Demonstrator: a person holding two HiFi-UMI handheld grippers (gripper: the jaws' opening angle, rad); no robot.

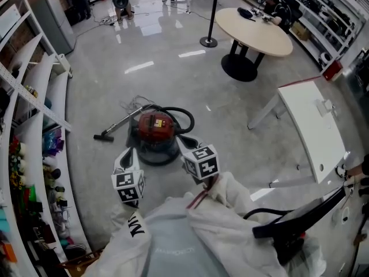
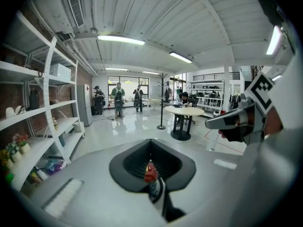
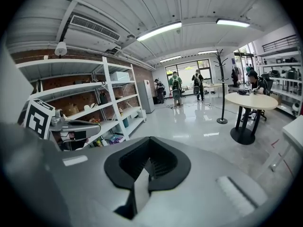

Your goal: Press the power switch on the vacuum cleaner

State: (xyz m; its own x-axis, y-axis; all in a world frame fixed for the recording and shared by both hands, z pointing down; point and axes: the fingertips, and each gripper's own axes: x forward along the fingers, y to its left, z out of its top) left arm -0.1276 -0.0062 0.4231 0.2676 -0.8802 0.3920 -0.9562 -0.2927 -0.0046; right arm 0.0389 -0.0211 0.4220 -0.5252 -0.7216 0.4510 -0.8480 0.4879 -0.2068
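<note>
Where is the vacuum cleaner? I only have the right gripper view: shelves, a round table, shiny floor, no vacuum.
Observer: In the head view the vacuum cleaner stands on the floor, just ahead of the left gripper and right gripper.
Operator: Does the left gripper hold anything?
Observer: No; its own view shows jaws together, the vacuum showing red beyond them.
Operator: And the hose?
Observer: The black hose curls round the body's far side; its wand lies to the left.
</note>
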